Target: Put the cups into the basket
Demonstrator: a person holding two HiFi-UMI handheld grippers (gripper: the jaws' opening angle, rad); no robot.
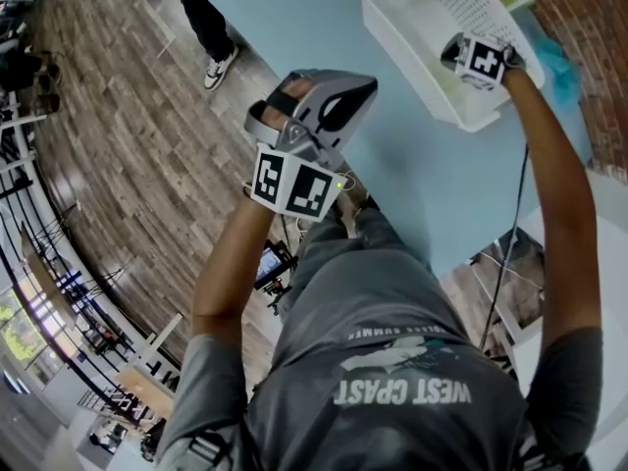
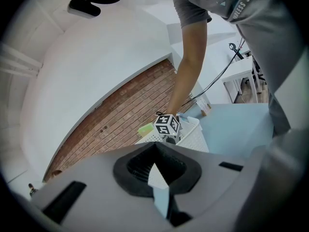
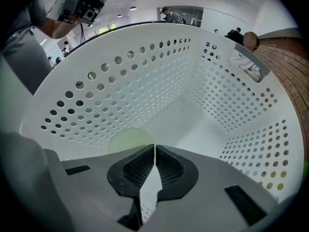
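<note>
left gripper [image 2: 155, 148]: jaws closed, pads meeting at the tips, nothing between them; held up in the air, near the table's left edge, well apart from the basket
right gripper [image 3: 154, 148]: jaws closed tip to tip, nothing gripped; reaching down inside the basket, marker cube on top in the head view
basket [image 1: 400, 45]: white plastic, walls full of round holes, on the far right of the table; the right gripper view looks straight into it
cup [image 3: 128, 138]: pale green, only a rounded edge shows, on the basket floor just past the right jaw tips and a bit to their left; rest hidden behind the jaws, can't tell upright or on its side
other cups: can't make any out
table [image 1: 442, 184]: light blue top; basket stands at its far end
left gripper view: looks across at the right gripper's marker cube, the basket under it, and the person's right arm coming down from above
brick wall [image 2: 126, 114]: red-brown, behind the basket, white wall above it
yellow-green item [image 2: 145, 128]: small, just behind the basket's far rim, can't tell what
floor [image 1: 118, 145]: dark wood planks, left of the table
second person: a dark trouser leg and a white shoe [image 1: 222, 67] on the floor, far left
</note>
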